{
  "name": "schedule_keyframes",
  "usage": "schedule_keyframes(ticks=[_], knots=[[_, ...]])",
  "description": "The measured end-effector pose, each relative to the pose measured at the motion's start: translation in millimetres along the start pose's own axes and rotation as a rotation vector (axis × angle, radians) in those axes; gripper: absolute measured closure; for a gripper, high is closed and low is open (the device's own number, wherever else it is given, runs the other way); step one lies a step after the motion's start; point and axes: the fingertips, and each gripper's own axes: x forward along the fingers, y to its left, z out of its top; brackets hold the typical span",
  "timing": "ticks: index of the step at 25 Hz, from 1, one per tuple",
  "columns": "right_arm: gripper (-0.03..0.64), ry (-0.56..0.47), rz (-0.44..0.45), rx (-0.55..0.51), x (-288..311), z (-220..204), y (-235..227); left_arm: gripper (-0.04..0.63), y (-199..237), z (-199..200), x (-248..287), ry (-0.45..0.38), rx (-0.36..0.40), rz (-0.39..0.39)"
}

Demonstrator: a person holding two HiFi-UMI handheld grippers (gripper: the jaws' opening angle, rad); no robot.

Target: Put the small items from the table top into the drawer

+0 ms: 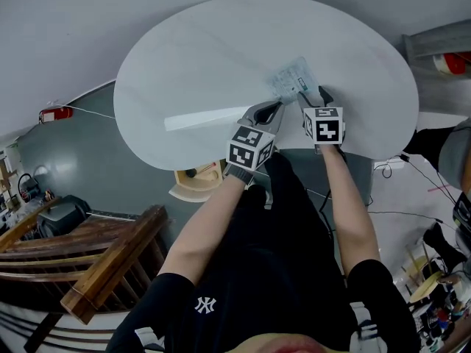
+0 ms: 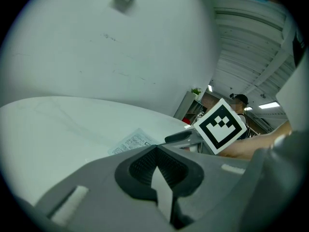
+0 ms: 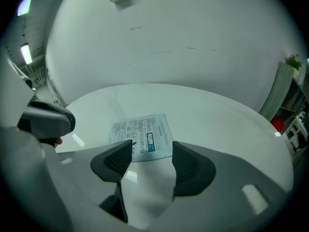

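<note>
A flat clear packet [image 1: 293, 77] with a printed label lies on the round white table [image 1: 191, 65] near its front right. My right gripper [image 1: 314, 96] stands open just short of the packet [image 3: 141, 133], whose near edge lies between and just beyond the fingertips of that gripper [image 3: 151, 153]; the pads do not touch it. My left gripper [image 1: 272, 110] is beside it on the left, shut with nothing seen in it, low over the table. In the left gripper view the left gripper [image 2: 155, 162] points past the packet [image 2: 131, 142] toward the right gripper [image 2: 179, 137].
A pale wooden drawer [image 1: 197, 181] shows open under the table's front edge, left of the person's legs. A wooden railing [image 1: 103, 263] is at the lower left. Cables [image 1: 397, 212] and clutter lie on the floor at the right. A wall rises behind the table.
</note>
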Motion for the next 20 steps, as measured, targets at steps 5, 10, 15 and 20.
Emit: schedule_keyframes(ticks=[5, 10, 15, 20], knots=[[0.311, 0.046, 0.002, 0.019, 12, -2, -8, 0.595, 4, 3, 9, 0.017, 0.010, -0.001], [0.286, 0.078, 0.000, 0.029, 25, 0, -12, 0.595, 9, 3, 18, 0.034, 0.013, 0.002], [0.279, 0.139, -0.015, 0.012, 32, -1, -10, 0.595, 16, 6, 17, 0.033, 0.009, 0.008], [0.294, 0.175, -0.009, -0.011, 32, -2, -9, 0.595, 21, 7, 17, 0.031, 0.006, 0.017]])
